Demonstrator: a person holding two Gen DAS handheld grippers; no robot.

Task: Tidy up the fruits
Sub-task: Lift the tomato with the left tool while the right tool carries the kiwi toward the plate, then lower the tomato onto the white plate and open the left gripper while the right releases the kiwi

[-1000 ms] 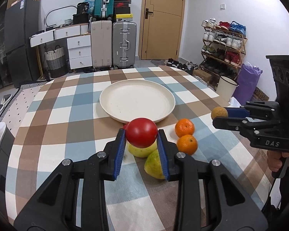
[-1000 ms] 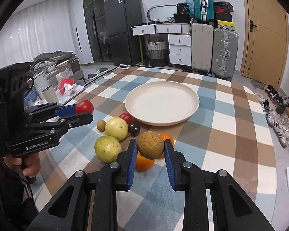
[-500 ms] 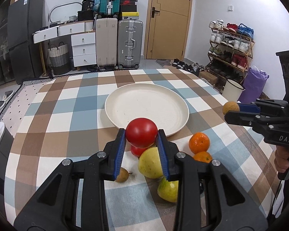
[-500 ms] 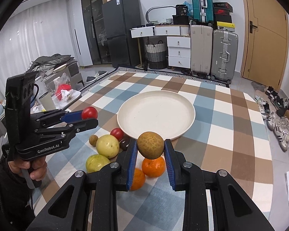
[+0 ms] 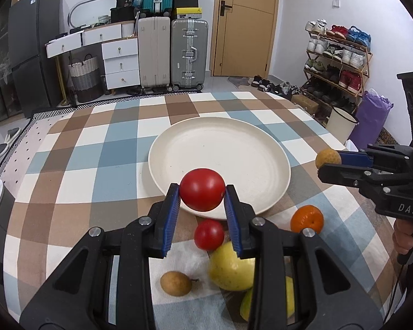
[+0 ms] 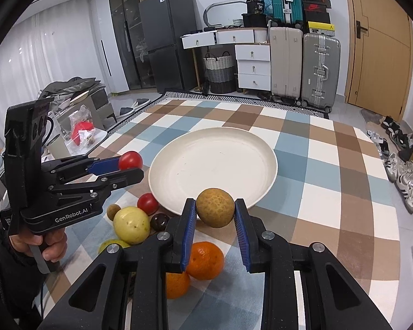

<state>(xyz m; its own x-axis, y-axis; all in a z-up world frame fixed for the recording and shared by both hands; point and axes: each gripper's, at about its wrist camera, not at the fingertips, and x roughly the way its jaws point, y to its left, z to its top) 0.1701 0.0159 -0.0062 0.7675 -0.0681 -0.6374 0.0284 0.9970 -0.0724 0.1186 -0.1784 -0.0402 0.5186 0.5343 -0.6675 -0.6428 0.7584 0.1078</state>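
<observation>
Carry step. Left gripper [image 5: 201, 198] clamped on red tomato [image 5: 202, 189], right gripper [image 6: 215, 212] clamped on brown fruit [image 6: 215, 207], both raised at near rim of bare plate [image 5: 261, 162]. Next, likely: advance over plate, lower, release gently against rolling.

Home – suitcases [image 5: 189, 52], shoe rack [image 5: 337, 55], fridge [image 6: 165, 41]

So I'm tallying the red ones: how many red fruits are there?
2. One red fruit is held in the left gripper near the plate; a smaller one sits on the table below it.
</observation>
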